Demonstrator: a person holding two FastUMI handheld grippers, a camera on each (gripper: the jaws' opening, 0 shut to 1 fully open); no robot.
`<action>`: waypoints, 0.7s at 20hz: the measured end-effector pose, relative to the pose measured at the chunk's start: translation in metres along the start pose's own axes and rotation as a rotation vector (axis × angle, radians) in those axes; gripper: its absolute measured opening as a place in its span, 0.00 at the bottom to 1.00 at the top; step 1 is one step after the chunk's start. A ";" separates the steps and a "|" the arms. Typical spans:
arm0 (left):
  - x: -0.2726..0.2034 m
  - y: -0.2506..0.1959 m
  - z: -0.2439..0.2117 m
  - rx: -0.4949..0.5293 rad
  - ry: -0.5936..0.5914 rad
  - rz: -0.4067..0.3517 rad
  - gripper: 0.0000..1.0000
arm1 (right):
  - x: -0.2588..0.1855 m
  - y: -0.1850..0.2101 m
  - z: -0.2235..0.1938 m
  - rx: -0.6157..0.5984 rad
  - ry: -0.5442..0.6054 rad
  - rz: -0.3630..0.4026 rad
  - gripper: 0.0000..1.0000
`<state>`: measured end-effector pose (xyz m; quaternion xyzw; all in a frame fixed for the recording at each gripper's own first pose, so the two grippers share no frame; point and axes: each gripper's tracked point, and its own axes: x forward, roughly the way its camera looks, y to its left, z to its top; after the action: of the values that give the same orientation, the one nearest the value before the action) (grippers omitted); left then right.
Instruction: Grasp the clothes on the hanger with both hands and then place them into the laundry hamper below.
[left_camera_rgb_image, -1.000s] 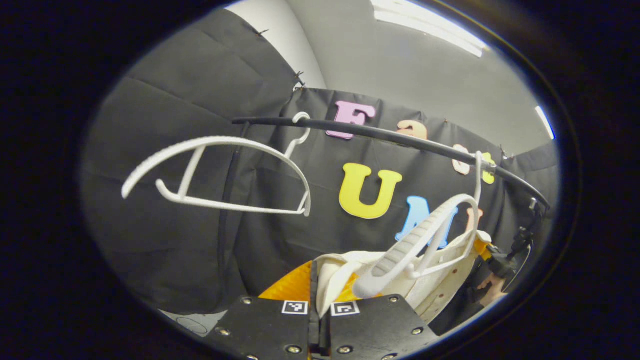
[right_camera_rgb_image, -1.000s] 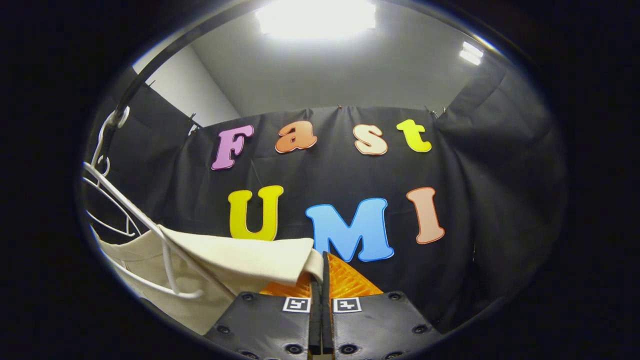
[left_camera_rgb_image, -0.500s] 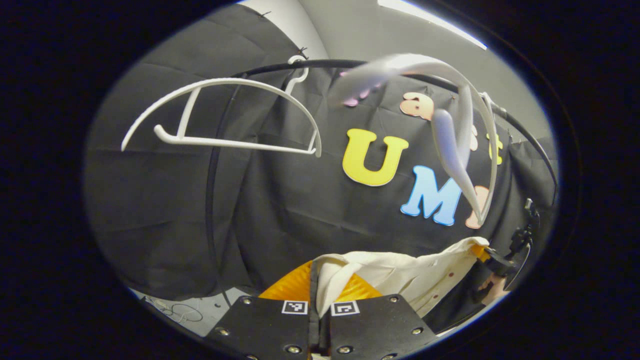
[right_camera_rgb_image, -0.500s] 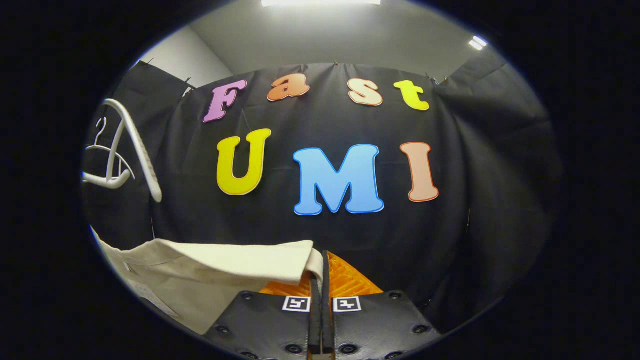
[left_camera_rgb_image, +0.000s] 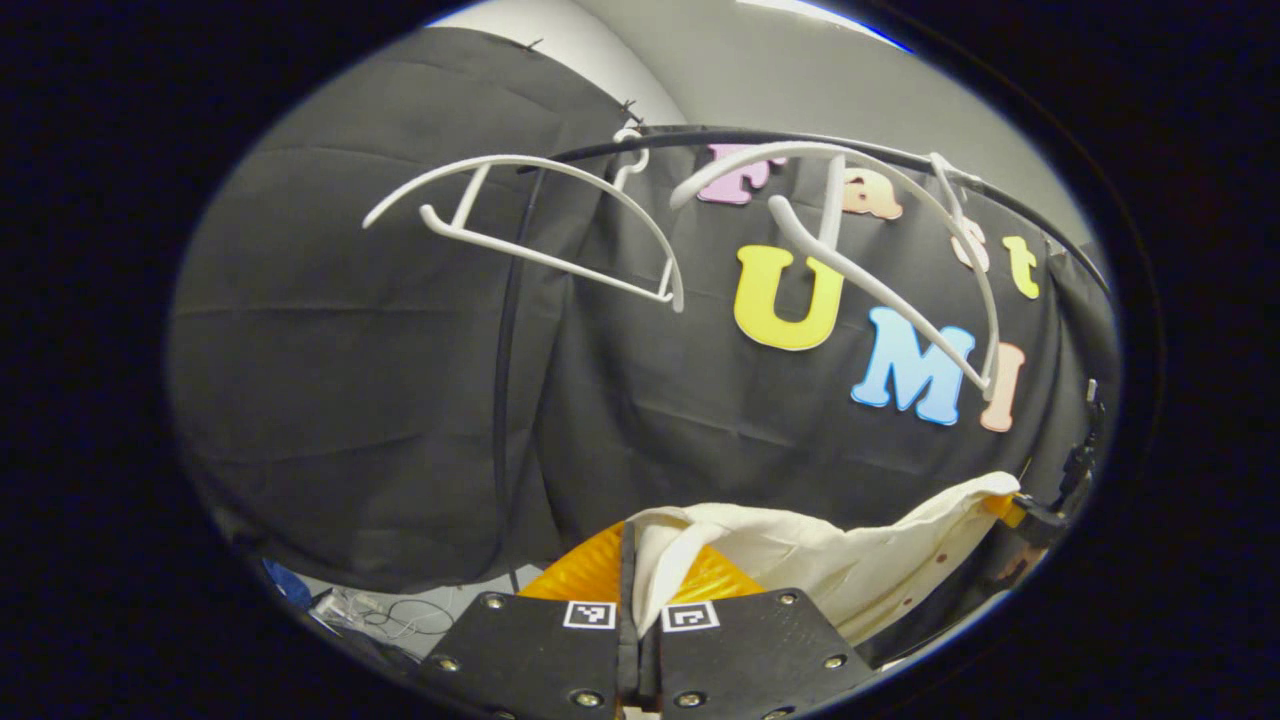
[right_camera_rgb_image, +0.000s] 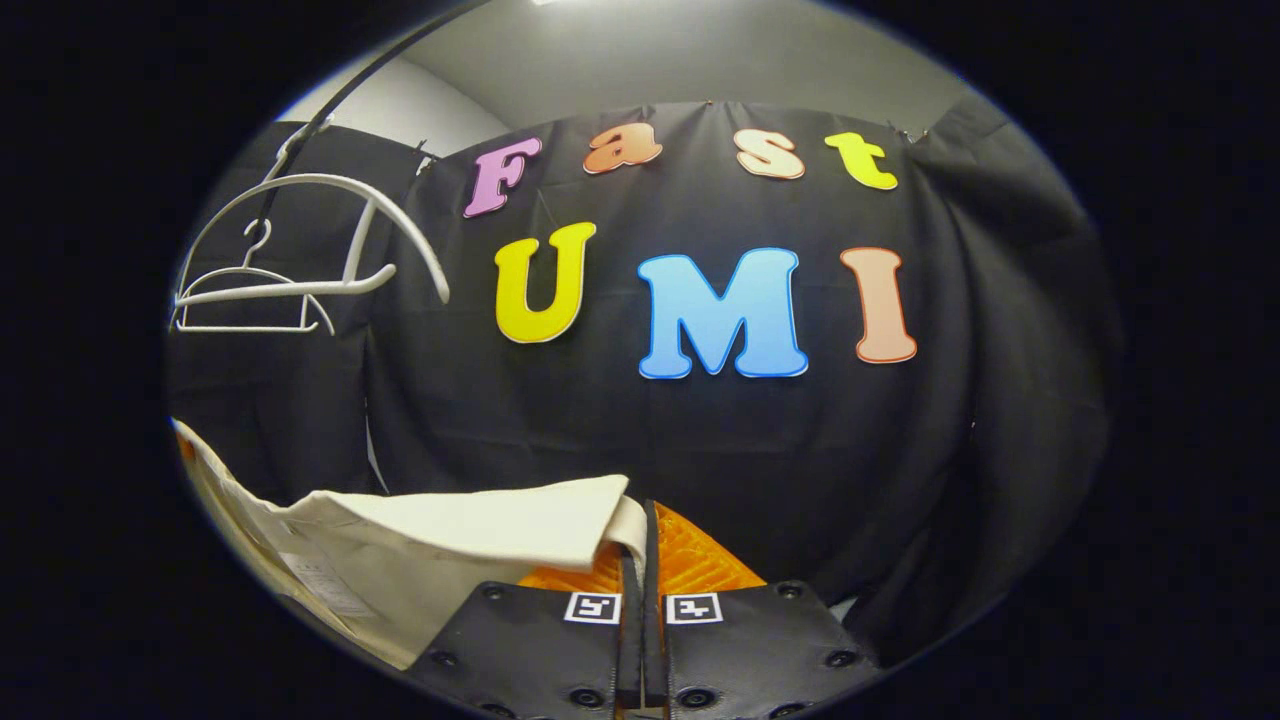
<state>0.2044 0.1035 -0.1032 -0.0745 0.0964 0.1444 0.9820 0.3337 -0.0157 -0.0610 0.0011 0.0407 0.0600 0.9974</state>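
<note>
- left claw (left_camera_rgb_image: 637, 560) sits at 6 o'clock of the left gripper view, fingers pinched together on a fold of the cream garment (left_camera_rgb_image: 820, 545)
- from that pinch the cloth runs off toward 4 o'clock in a slack, wrinkled band, where the other claw has its far end; a few small dark buttons show on it
- right claw (right_camera_rgb_image: 640, 545), also at 6 o'clock of its own view, is clamped tight on the garment's other edge (right_camera_rgb_image: 450, 525); the cloth spreads away toward 8 o'clock with a small tag on it
- so the garment hangs stretched between the two claws, clear of the hangers and below them
- fabric looks like soft matte cotton-ish stuff, creased, with a folded hem at each grip
- two white plastic hangers, both bare, on a thin black curved rail (left_camera_rgb_image: 800, 140): left hanger (left_camera_rgb_image: 540, 215) around 11 o'clock, second hanger (left_camera_rgb_image: 880, 250) around 1 o'clock, tilted
- hangers are curved-shoulder ones with a straight lower bar, smooth and glossy
- some loose cables (left_camera_rgb_image: 385, 620) on the floor at 7 o'clock of the left gripper view
</note>
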 end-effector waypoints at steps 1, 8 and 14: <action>-0.011 0.005 -0.004 -0.006 0.005 0.012 0.01 | -0.011 0.003 -0.005 -0.005 0.019 0.014 0.02; -0.071 0.026 -0.014 0.053 0.047 -0.021 0.02 | -0.085 0.010 -0.018 0.021 0.075 -0.026 0.02; -0.100 0.050 -0.008 0.052 0.064 -0.085 0.02 | -0.144 0.026 -0.012 0.036 0.091 -0.091 0.00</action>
<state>0.0942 0.1224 -0.0953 -0.0575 0.1281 0.0975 0.9853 0.1868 -0.0069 -0.0612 0.0145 0.0870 0.0137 0.9960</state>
